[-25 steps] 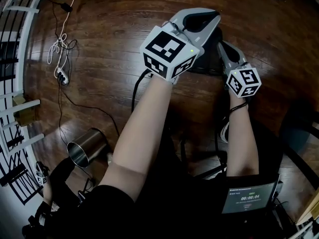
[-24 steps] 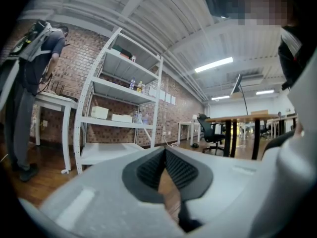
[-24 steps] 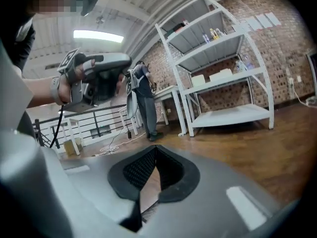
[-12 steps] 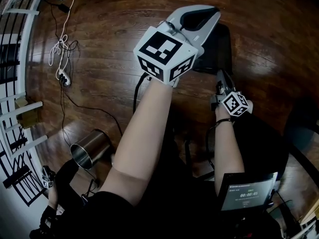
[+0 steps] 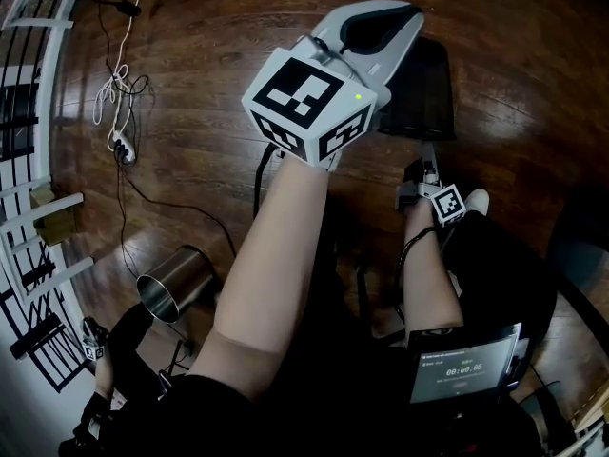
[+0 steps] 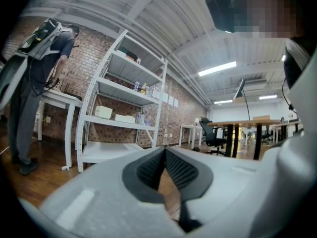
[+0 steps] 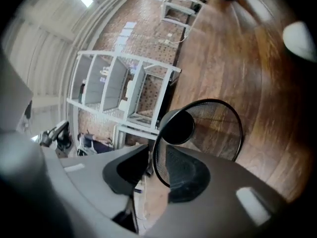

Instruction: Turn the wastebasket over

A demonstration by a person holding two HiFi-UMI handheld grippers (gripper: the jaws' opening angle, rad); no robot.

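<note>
The black mesh wastebasket (image 5: 433,79) lies on the wooden floor, its round open rim (image 7: 237,128) facing my right gripper. My right gripper (image 7: 156,155) is low beside it, small in the head view (image 5: 426,165). Its jaws have just been opening and now stand open. The near edge of the rim runs between them, with a gap to the left pad (image 7: 130,168). My left gripper (image 5: 381,27) is held high and level above the basket, shut with nothing in it; its fingertips meet in the left gripper view (image 6: 165,150).
A steel cylinder (image 5: 173,284) lies on the floor at lower left. Cables and a power strip (image 5: 119,146) trail at the left by a white rack (image 5: 33,208). White shelves (image 6: 119,118), a standing person (image 6: 34,83) and desks (image 6: 247,125) are around.
My right gripper has dropped from beside the left one down toward the floor, rolled over, and opened its jaws around the basket rim. The left gripper has hardly moved.
</note>
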